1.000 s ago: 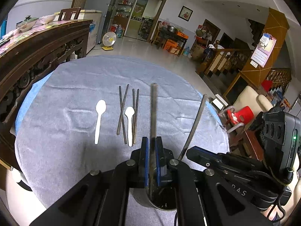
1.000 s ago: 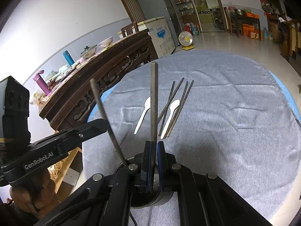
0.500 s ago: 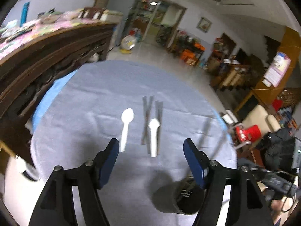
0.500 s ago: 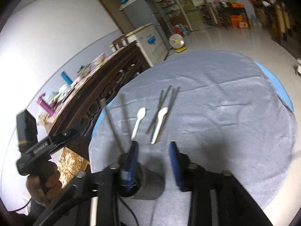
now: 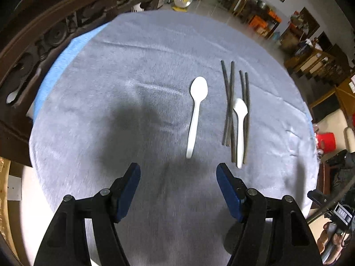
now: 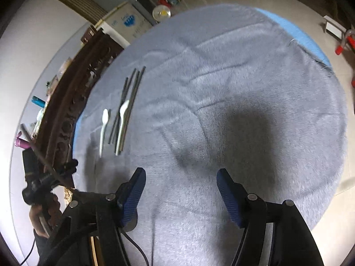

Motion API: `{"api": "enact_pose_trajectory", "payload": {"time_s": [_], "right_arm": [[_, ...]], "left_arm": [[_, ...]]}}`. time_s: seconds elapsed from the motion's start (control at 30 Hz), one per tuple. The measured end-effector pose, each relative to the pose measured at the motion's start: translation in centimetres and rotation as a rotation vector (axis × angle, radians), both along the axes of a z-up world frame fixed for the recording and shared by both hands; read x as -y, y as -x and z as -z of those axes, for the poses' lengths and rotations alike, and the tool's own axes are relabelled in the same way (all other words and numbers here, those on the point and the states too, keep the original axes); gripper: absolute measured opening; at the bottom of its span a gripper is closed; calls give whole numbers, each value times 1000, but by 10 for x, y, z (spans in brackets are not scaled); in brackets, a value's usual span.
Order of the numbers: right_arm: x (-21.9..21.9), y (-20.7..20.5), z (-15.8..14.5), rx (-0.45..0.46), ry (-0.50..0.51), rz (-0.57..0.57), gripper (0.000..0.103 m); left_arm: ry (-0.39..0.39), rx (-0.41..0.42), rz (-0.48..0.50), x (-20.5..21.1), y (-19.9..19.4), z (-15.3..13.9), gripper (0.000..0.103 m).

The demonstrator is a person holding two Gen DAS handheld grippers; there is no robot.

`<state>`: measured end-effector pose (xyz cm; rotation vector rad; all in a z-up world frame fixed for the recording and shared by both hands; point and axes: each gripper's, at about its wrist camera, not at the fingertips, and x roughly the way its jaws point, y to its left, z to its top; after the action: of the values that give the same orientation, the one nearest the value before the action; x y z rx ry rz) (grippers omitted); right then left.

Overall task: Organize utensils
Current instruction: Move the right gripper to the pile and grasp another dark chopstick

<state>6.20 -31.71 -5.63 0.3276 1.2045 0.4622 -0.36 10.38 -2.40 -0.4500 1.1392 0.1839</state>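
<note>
from my left hand-held gripper [image 5: 178, 173] i see both blue pads spread wide apart with nothing between them, hanging over the grey cloth [image 5: 133, 66] that covers the round worktop. a second ago these same pads were pinched together on a dark chopstick standing in a dark cup; now the stick and the cup are both out of this view. my right hand-held gripper [image 6: 180, 177] shows the same change: then it was clamped on another upright chopstick over that cup, now its pads stand wide apart and empty above bare cloth.

just beyond the left pads lies a white spoon [image 5: 196, 115], handle toward me, bowl away. to its right, a little apart, is a bundle of dark chopsticks [image 5: 229, 102] lying lengthwise, two of them crossing, with a second white spoon [image 5: 240, 130] resting among them. these pieces keep the arrangement they had a second ago, though they sit right of centre in the left view now rather than straight ahead.

in the right view the same spoons and sticks lie far off to the left. at the left edge a thin dark stick [image 6: 42, 155] rises slanted in front of the other gripper's body; what holds it i cannot tell. past the worktop runs a carved dark wooden sideboard [image 5: 44, 22].
</note>
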Motion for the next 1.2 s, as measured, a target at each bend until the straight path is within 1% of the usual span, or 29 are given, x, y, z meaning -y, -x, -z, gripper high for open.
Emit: {"api": "enact_pose_trajectory", "payload": {"time_s": [0.1,0.23,0.33,0.43,0.47,0.53,0.57,0.6,0.67,0.7,0.73,0.77,0.87,0.9,0.93,0.97,1.03,1.07,1.13,1.2], "right_arm": [[-9,-19,7,-28,18,-41,70],[-25,-56,10,-64,29,-76,70],[-44,-92,13,-88,34,-103,70],[-79,-130,15,-97,61,-142,69],[-92,-143,15,-101,71,-161,68],[-120,-166,17,-120,82,-193,62],[-128,-173,18,-129,86,-201,56],[-146,-187,21,-145,109,-216,50],[-169,-206,25,-161,135,-229,47],[-180,-214,28,-180,151,-232,43],[-188,-219,31,-195,163,-235,41],[-197,-225,34,-206,176,-231,36],[-219,-233,42,-226,236,-237,31],[-224,-234,41,-213,256,-234,25],[-229,-235,41,-212,272,-234,22],[-232,-236,42,-220,277,-232,21],[-244,-236,42,-207,332,-239,20],[-253,-234,41,-191,377,-261,16],[-267,-227,41,-158,468,-324,12],[-272,-221,42,-161,507,-375,11]], "left_arm": [[23,-23,21,-2,-22,5,72],[1,-49,34,-3,-54,8,72],[6,-62,31,-6,-69,11,72],[11,-64,29,-8,-77,14,72],[12,-63,29,-9,-78,15,72],[8,-67,33,-10,-83,17,72],[7,-68,38,-10,-86,17,72],[6,-69,42,-11,-88,17,72],[2,-63,42,-16,-94,15,72],[2,-60,40,-19,-97,14,72],[4,-54,34,-22,-100,12,72],[6,-51,32,-24,-101,11,72],[13,-47,26,-29,-106,11,72],[14,-47,26,-30,-106,11,72],[16,-48,26,-30,-107,13,72],[18,-50,25,-31,-109,14,72],[31,-53,29,-32,-111,15,72],[31,-53,30,-31,-111,15,72],[30,-51,35,-31,-111,13,72],[23,-44,45,-32,-112,9,72]]}}
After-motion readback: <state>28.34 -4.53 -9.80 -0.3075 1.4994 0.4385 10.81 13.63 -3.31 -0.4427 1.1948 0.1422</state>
